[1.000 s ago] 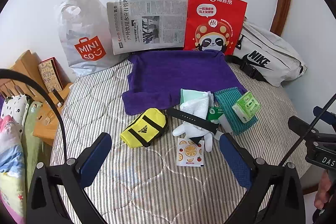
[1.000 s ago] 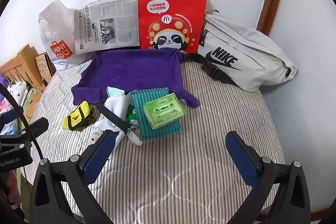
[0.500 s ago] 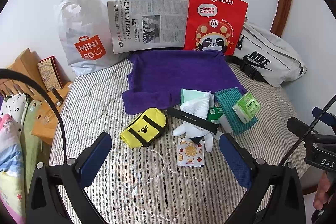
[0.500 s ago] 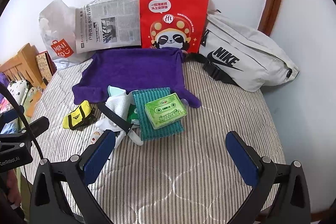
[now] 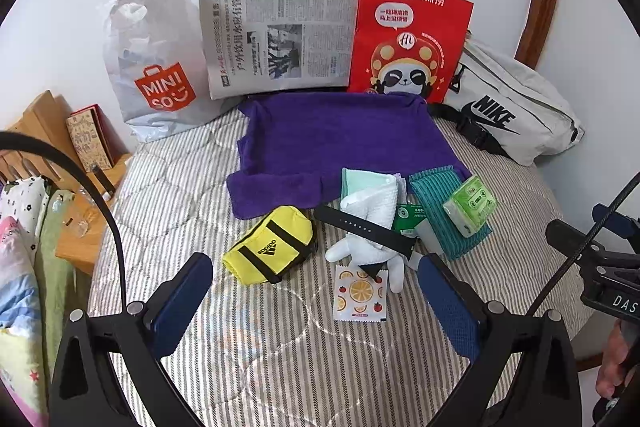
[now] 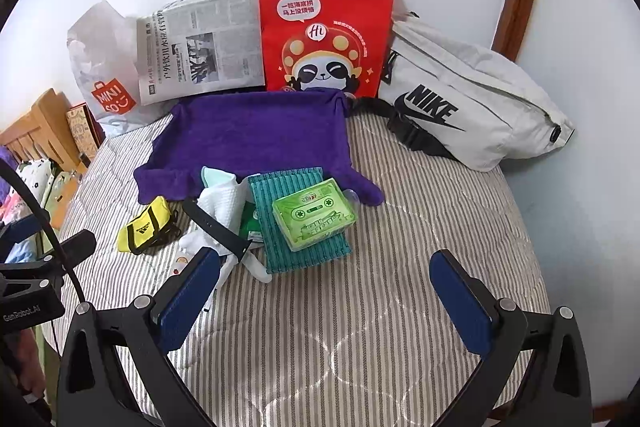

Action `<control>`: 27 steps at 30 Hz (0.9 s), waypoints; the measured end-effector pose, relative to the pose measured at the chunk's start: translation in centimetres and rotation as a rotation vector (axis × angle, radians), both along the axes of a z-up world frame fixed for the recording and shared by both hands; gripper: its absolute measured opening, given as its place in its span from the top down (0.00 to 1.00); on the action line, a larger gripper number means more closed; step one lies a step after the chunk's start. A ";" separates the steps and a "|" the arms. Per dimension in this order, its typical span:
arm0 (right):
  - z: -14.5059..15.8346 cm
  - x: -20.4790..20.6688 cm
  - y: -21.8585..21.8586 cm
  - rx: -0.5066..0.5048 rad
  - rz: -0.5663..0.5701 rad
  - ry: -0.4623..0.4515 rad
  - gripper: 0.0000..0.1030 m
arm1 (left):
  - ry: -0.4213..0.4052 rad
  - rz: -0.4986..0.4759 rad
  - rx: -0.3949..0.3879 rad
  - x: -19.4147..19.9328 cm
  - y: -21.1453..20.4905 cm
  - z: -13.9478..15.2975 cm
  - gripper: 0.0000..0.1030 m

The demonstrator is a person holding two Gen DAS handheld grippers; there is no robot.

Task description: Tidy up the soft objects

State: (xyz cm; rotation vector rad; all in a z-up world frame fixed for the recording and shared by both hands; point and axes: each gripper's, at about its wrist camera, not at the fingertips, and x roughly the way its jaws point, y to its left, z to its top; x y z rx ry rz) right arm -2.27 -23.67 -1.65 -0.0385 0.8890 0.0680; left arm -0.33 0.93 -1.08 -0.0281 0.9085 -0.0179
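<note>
A purple towel (image 5: 340, 147) (image 6: 256, 135) lies spread on the striped bed. Along its near edge sit a yellow pouch (image 5: 272, 247) (image 6: 144, 223), a white glove (image 5: 372, 227) (image 6: 224, 207) with a black strap (image 5: 360, 227) across it, a teal cloth (image 5: 444, 211) (image 6: 300, 223) and a green tissue pack (image 5: 470, 205) (image 6: 314, 213) on top of it. A fruit-print sachet (image 5: 360, 295) lies nearest. My left gripper (image 5: 316, 295) hangs open above the bed, just short of the sachet. My right gripper (image 6: 324, 291) is open too, in front of the teal cloth, holding nothing.
Against the wall stand a white shopping bag (image 5: 156, 67), a folded newspaper (image 5: 280, 39), a red paper bag (image 5: 408, 39) (image 6: 324, 35) and a grey waist bag (image 5: 508, 115) (image 6: 468, 99). A wooden stand (image 5: 48, 131) and bedding (image 5: 20, 267) are at the left.
Both views have shifted very slightly; the objects on the bed have not moved and both grippers stay open.
</note>
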 end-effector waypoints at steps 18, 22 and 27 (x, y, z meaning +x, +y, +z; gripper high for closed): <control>-4.6 3.3 -0.4 -0.024 0.000 0.099 0.00 | 0.127 0.089 -0.011 4.5 4.7 -7.9 0.00; -5.6 3.8 -0.1 -0.043 0.011 0.124 0.00 | 0.142 0.096 -0.028 5.8 5.5 -10.1 0.00; -6.9 4.4 -0.2 -0.054 0.010 0.150 0.00 | 0.164 0.052 -0.025 7.2 5.4 -12.4 0.00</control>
